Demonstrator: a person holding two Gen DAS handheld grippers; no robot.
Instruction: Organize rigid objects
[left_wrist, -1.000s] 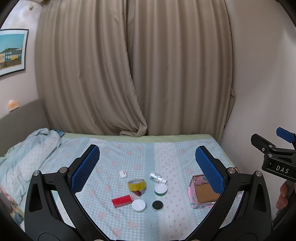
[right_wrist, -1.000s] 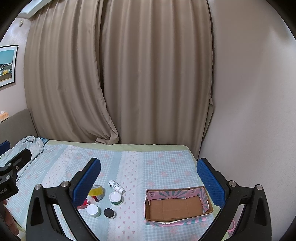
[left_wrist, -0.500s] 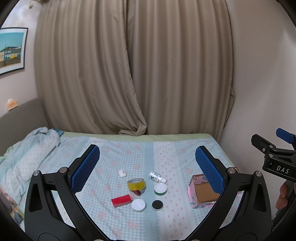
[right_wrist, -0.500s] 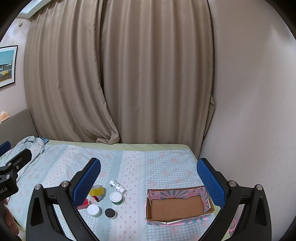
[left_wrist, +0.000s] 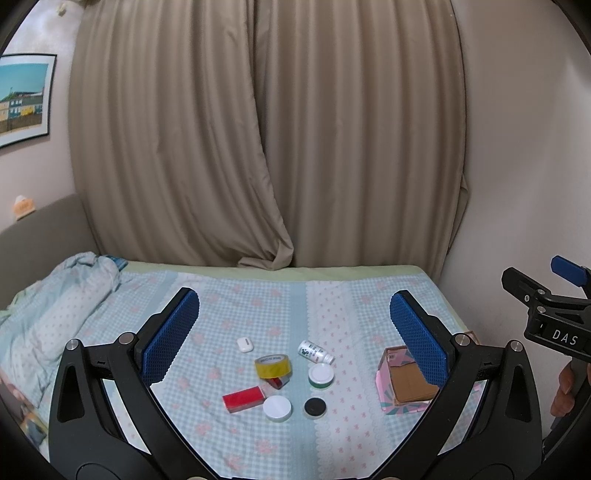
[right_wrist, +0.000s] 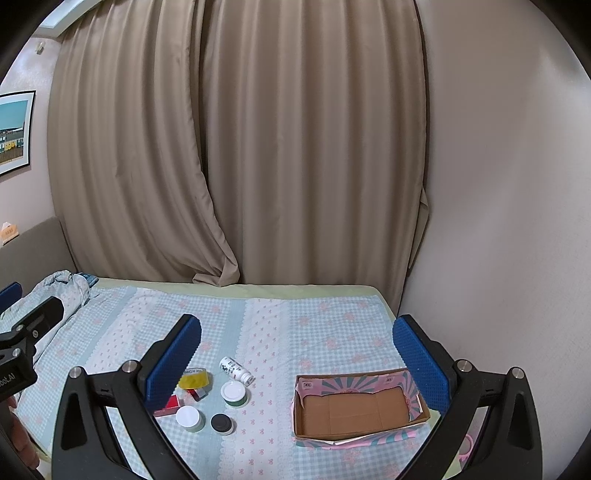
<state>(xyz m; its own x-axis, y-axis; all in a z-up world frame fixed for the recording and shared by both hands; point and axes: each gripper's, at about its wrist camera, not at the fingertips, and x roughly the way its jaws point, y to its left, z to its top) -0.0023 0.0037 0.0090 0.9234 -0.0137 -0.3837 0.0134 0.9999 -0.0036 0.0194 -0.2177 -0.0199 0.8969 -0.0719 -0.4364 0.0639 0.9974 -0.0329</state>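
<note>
I've got both claws raised level over the bed (left_wrist: 258, 295), left claw (left_wrist: 295, 332) and right claw (right_wrist: 295, 350) spread wide, gripping nothing. The small items cluster around the yellow tape roll (left_wrist: 272, 366); the cardboard box (right_wrist: 354, 406) sits well apart, rightward.

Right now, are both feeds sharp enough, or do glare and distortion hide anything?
Left wrist view: sharp, even light, no glare; fisheye bows the curtains, and the left tool hides part of the cardboard box. Right wrist view: box unobstructed, dark vignette corners.
</note>
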